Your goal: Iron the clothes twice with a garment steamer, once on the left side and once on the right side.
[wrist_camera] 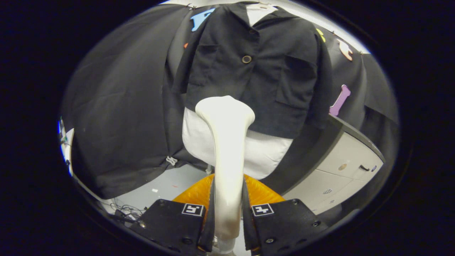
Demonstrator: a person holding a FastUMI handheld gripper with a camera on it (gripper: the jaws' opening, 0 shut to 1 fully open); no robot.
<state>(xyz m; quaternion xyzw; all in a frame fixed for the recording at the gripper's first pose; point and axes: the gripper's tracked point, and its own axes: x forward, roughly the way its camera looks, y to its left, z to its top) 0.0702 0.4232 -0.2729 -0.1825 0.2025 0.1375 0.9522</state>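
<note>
Gripping the steamer [227, 149], tongs [227, 213] — head hides jacket [256, 71] hem.

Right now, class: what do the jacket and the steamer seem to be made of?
Jacket: dark woven cloth, matte, judging by its soft folds and stitched pockets. Steamer: probably moulded plastic, pale and smooth with a faint sheen along its neck. The hand-held gripper is shut on the steamer's handle, both fingers pressing it.

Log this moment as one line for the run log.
gripper: shut on steamer | steamer head: at lower hem of black jacket | stage: ironing
</note>
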